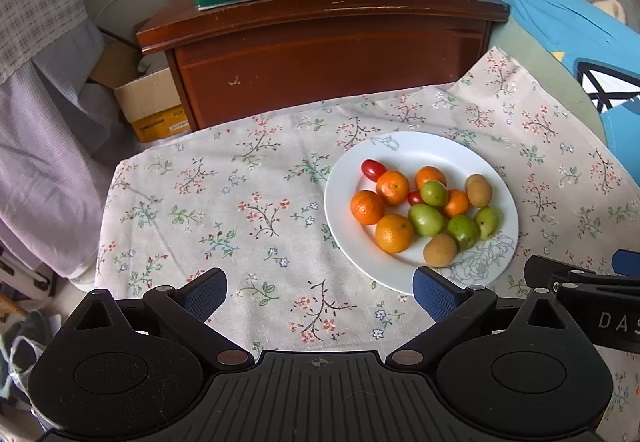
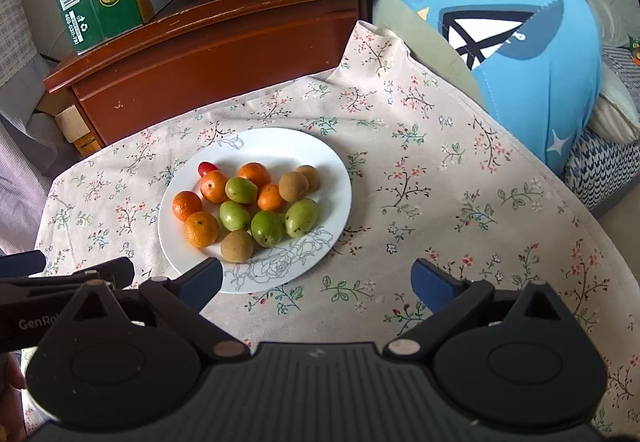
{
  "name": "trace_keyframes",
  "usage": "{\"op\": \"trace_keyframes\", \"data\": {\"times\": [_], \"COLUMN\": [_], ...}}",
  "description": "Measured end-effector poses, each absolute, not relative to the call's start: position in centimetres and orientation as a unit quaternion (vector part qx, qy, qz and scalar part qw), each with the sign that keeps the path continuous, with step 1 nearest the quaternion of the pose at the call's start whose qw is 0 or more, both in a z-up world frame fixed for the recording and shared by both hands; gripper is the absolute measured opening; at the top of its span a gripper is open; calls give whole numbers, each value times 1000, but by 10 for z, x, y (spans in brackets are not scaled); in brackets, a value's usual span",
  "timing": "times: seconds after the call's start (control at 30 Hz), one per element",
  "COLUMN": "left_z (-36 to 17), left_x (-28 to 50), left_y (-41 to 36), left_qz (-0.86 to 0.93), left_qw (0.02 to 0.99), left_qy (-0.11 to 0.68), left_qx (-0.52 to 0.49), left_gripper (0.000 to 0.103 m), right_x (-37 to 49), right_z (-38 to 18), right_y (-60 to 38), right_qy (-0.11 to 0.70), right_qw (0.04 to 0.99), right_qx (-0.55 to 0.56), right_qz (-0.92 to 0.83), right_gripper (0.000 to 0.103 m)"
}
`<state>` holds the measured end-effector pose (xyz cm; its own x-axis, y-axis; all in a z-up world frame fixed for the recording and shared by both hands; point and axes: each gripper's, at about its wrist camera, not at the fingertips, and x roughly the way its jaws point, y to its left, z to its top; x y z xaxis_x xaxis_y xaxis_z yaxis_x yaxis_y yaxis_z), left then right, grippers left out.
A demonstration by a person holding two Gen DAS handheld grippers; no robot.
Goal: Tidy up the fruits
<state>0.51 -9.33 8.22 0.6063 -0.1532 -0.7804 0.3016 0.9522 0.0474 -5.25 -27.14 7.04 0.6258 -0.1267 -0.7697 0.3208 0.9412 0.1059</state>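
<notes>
Fruit [image 2: 256, 206] sits piled on a white plate [image 2: 320, 146] on the floral-cloth worktop [image 2: 460, 202]. We hold two claws low at the near edge. Left claw [image 1: 320, 292]: spread wide, holding nothing; plate lies ahead and to its right. Right claw [image 2: 316, 280]: also spread wide, holding nothing; plate lies ahead and to its left, its near rim just past the claw's left finger [image 2: 204, 282].

Step, as we judge it: unclear. All fruit is on the plate, mixed by kind, none on the cloth. That fits fruit gathered onto the plate, or a heap waiting to be sorted, so we name no next move.

Count, approx: 5 small oranges [image 1: 394, 233], 4 green fruits [image 1: 426, 219], 3 brown kiwi-like fruits [image 1: 440, 250], 2 red cherry tomatoes [image 1: 373, 169], the second half-hidden.

Beyond the worktop: wooden cabinet [image 1: 320, 54] w/ cartons on top.
</notes>
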Motion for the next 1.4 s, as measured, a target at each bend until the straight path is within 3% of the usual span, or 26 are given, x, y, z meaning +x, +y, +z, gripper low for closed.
{"op": "trace_keyframes", "data": {"times": [1.4], "left_z": [54], "left_x": [34], "left_y": [-97], "left_qz": [-84], "left_qw": [879], "left_qy": [461], "left_qx": [87], "left_gripper": [100], "right_x": [-18], "right_z": [51], "right_y": [-262], "right_qy": [432], "right_qw": [887], "right_qx": [83], "right_qz": [-136], "right_gripper": [100]}}
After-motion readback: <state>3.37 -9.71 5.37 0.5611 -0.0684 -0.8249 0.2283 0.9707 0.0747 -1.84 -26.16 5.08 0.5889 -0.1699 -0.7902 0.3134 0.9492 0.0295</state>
